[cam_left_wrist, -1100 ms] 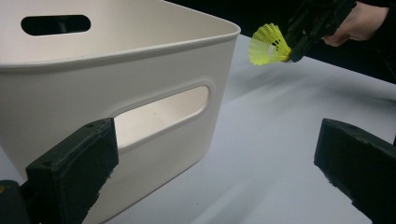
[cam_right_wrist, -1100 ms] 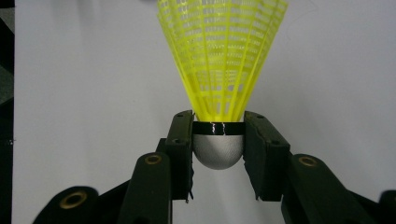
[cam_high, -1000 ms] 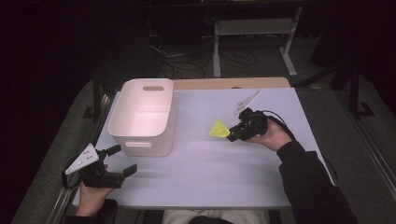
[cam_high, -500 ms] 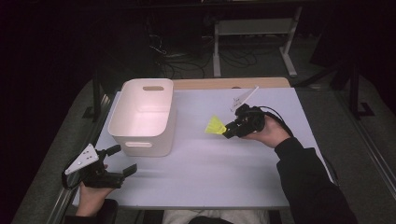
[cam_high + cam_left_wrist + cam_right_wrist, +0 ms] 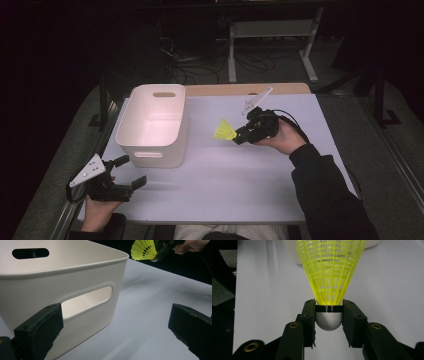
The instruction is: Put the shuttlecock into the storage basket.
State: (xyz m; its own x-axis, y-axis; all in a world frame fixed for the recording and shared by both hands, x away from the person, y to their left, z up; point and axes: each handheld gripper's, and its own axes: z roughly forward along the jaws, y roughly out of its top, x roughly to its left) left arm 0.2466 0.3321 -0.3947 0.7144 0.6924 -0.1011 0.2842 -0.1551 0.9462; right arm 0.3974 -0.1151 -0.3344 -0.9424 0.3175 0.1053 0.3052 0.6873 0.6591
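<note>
The left claw [image 5: 131, 172] is sitting just in front of the white bin [image 5: 152, 125], near its front left corner, with its jaws standing wide apart and nothing between them. To the right of the bin, the right claw [image 5: 239, 136] is clamping the grey cork base of the yellow shuttlecock [image 5: 225, 130], holding it above the table [image 5: 225, 185] with the skirt pointing toward the bin.

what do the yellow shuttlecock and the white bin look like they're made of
Shuttlecock: the skirt looks like moulded plastic, a bright yellow open lattice of ribs; the rounded base is pale grey and matte, perhaps foam or cork, hard to tell. Bin: apparently smooth white plastic with a soft sheen, rounded corners and cut-out handles moulded in.
</note>
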